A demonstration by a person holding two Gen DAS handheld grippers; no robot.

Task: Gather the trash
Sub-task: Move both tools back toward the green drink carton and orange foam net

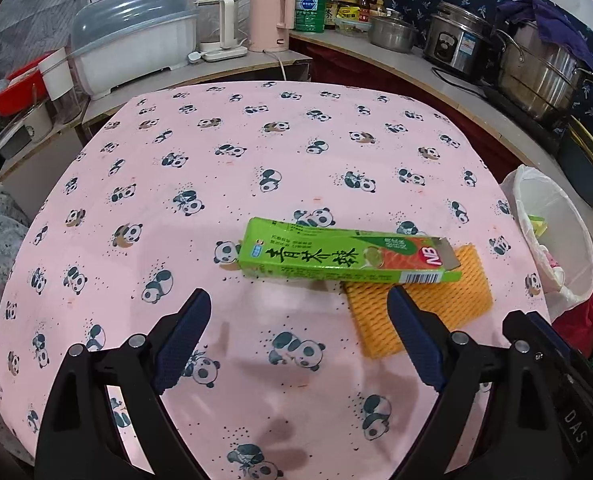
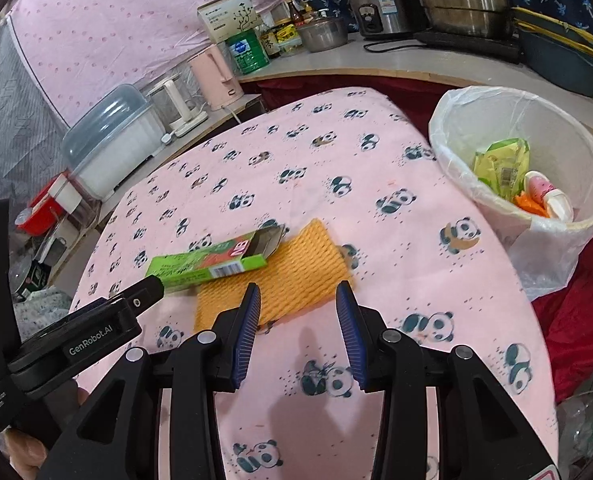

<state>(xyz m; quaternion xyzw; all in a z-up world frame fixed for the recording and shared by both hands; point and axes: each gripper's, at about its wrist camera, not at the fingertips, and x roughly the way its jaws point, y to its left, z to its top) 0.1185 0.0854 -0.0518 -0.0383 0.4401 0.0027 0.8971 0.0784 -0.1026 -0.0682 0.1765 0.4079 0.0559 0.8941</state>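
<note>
We see the green box [image 1: 348, 258] lying crosswise on the table [image 1: 256, 152], partly over the orange foam net [image 2: 288, 276], just beyond our left claw [image 1: 300, 304], both claws spread and empty; right claw [image 2: 298, 300] faces the net.

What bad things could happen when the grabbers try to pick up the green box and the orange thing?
1. The green box lies partly on the orange foam net, so lifting the net first could tip the box off.
2. The box's end flap is open, so squeezing it there might crush it.
3. The trash bin stands beyond the table edge; a loose grip from the right gripper or left gripper could drop trash short.
</note>
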